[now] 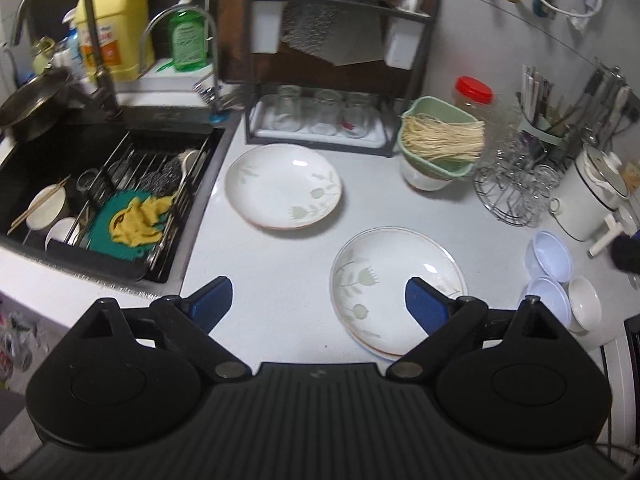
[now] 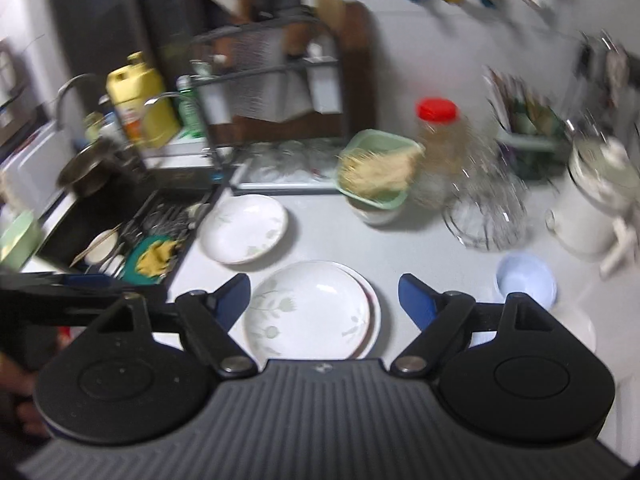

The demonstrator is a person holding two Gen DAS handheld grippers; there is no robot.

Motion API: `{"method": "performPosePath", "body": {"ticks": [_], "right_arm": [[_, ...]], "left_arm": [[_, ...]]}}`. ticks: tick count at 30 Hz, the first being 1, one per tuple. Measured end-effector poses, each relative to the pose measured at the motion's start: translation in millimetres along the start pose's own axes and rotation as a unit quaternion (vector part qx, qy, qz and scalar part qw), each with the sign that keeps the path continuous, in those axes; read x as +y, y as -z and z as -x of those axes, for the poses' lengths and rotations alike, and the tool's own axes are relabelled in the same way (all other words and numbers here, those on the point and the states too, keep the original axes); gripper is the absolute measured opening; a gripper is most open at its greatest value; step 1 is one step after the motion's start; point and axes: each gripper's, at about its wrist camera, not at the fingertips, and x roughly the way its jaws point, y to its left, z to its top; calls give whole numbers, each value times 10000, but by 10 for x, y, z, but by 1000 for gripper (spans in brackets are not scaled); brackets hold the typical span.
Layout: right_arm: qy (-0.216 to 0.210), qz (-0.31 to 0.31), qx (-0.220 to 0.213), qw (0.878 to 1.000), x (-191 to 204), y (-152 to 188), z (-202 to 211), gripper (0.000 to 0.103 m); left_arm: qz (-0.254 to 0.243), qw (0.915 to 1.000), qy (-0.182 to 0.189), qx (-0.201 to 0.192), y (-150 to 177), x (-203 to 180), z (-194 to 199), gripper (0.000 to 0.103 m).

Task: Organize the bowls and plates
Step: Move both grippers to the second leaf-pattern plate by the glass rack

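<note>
The grey counter (image 1: 280,264) is the biggest surface and lies under both tongs. To the left of them the black sink (image 1: 100,148) is set into it, with a wire rack, a green and yellow cloth (image 1: 132,220) and some small bowls inside. Beyond the tongs, at the wall, stands a dark dish rack (image 1: 320,120) with glasses turned upside down on its tray.

The left gripper (image 1: 319,304) is wide open and holds nothing; its blue fingers (image 1: 212,302) hang above bare counter. A stack of two floral plates (image 1: 396,288) lies just under its right finger, the top plate sitting a little off the lower one. A single floral plate (image 1: 283,186) lies further ahead, near the sink edge and apart from the stack.

The right gripper (image 2: 324,300) is also spread open and empty. In its blurred view the plate stack (image 2: 312,310) lies between the two fingers and below them; I cannot tell if the fingers touch it. The single plate (image 2: 244,228) is ahead and to the left.

To the right of the stack there are two pale blue bowls (image 1: 550,256) and one white bowl (image 1: 585,300), close together near the counter edge. Between the plates and these bowls the counter is free.

Ahead and right stand a green basket with dry noodles (image 1: 440,142) on a white bowl, a jar with a red lid (image 1: 474,92), a wire glass holder (image 1: 516,188) and a white pot (image 1: 592,196).
</note>
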Motion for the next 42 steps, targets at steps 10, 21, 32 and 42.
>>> {"method": "performPosePath", "body": {"ticks": [10, 21, 32, 42], "right_arm": [[-643, 831, 275, 9941, 344, -509, 324, 83], [-606, 855, 242, 9942, 533, -846, 293, 83], [-847, 372, 598, 9939, 623, -1073, 89, 82], [-901, 239, 826, 9922, 818, -1209, -292, 82]], "left_arm": [[275, 9989, -260, 272, -153, 221, -181, 95], [177, 9991, -166, 359, -531, 359, -600, 96], [309, 9982, -17, 523, -691, 534, -819, 95], [302, 9982, 38, 521, -931, 758, -1001, 95]]}}
